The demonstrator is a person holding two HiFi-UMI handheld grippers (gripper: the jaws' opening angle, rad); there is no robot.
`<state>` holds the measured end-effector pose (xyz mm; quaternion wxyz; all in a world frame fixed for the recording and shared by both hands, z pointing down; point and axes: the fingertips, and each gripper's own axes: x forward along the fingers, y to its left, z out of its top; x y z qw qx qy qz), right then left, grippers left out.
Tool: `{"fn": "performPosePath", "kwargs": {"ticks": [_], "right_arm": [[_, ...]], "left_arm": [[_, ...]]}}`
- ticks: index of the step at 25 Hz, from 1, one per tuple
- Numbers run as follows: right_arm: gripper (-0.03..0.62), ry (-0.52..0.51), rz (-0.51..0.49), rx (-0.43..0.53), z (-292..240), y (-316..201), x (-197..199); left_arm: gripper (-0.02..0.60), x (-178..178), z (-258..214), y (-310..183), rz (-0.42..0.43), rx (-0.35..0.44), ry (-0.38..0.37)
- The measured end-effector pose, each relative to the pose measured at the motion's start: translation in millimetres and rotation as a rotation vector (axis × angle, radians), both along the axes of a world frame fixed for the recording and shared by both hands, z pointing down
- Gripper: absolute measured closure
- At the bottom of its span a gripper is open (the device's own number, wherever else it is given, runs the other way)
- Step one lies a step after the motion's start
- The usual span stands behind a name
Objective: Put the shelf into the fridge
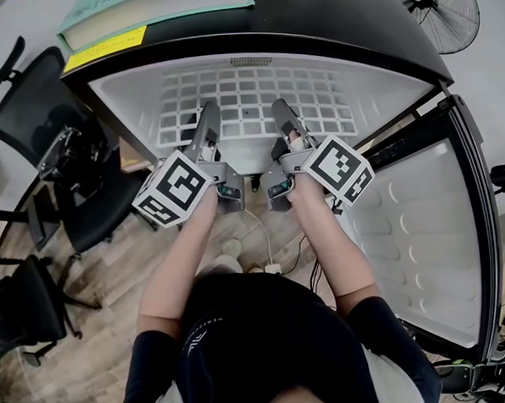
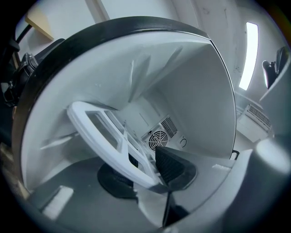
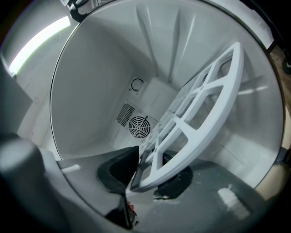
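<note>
**Shelf inside fridge cavity, held at its front rim by both grippers**

The white grid shelf (image 1: 248, 96) (image 2: 104, 136) (image 3: 200, 113) lies across the inside of the fridge (image 1: 123, 102), its side edges close to both inner walls. The left gripper (image 1: 205, 115) (image 2: 143, 173) has its jaws pinching the front rim left of centre. The right gripper (image 1: 284, 112) (image 3: 150, 175) pinches the same rim right of centre. Open cavity shows on both faces of the shelf, back to the rear fan grille (image 2: 158, 138) (image 3: 138, 126). The door (image 1: 421, 231) stands swung wide at right. An office chair (image 1: 31, 106) stands beside the fridge's left side.
</note>
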<state>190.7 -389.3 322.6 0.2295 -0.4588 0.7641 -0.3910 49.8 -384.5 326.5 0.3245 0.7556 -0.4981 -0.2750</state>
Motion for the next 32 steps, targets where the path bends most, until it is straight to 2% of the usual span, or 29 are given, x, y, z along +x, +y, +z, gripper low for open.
{"fn": "performPosePath", "kwargs": {"ticks": [7,14,17,24,32], "right_arm": [[0.499,0.007,0.008,0.007,0,-4,0],[0.493,-0.010,-0.003,0.000,0,-3,0],[0.484,-0.005,0.003,-0.011,0,4,0],[0.484,-0.003,0.021,-0.019,1,27,3],[0.468,-0.011,0.034,-0.032,5,47,10]], "left_arm": [[0.448,0,0,-5,-0.011,0.012,-0.001],[0.445,0,0,-5,0.014,-0.004,0.025],[0.430,-1,0,2,0.013,-0.010,0.042],[0.439,-4,1,20,0.018,-0.014,0.071],[0.465,-5,4,44,0.026,-0.017,0.058]]}}
